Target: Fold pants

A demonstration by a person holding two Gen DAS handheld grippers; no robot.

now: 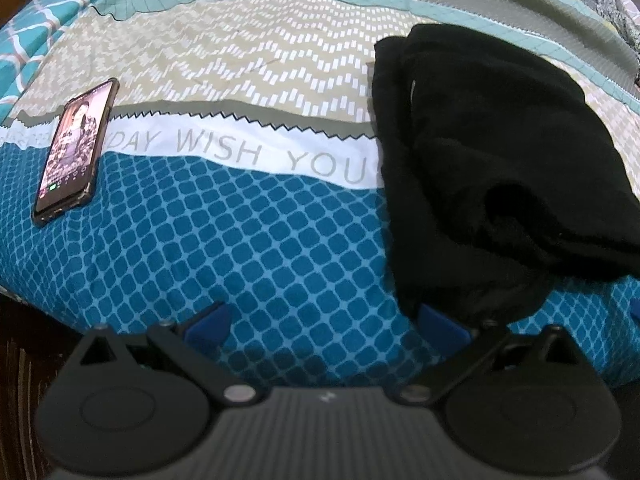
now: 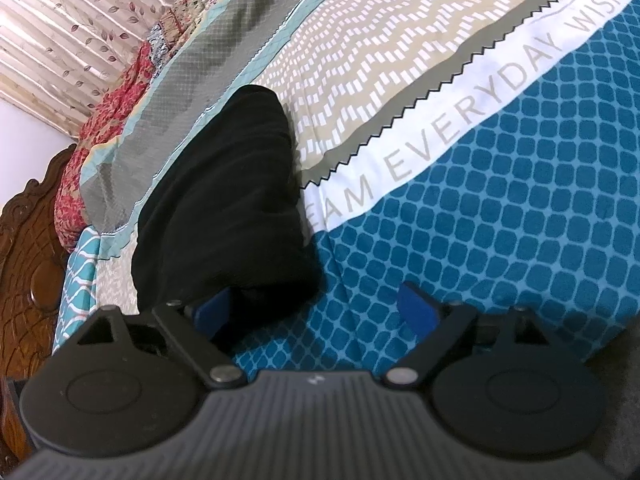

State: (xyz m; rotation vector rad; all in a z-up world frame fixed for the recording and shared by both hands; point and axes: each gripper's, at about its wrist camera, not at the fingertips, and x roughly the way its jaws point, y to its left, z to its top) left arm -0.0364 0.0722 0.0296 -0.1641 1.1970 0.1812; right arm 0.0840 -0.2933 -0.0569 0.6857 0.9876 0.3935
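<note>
The black pants (image 1: 488,168) lie in a folded bundle on the bed, at the right of the left wrist view. They also show in the right wrist view (image 2: 232,200), at the left. My left gripper (image 1: 324,320) is open; its right blue finger (image 1: 440,322) sits at the near edge of the pants, its left finger over the blue sheet. My right gripper (image 2: 316,308) is open; its left blue finger (image 2: 212,312) is against the near end of the pants. Neither holds cloth.
A phone (image 1: 76,152) with a lit screen lies on the bedsheet (image 1: 260,240) at the left. A carved wooden headboard (image 2: 28,264), a red patterned quilt (image 2: 108,112) and curtains (image 2: 60,32) stand behind the bed.
</note>
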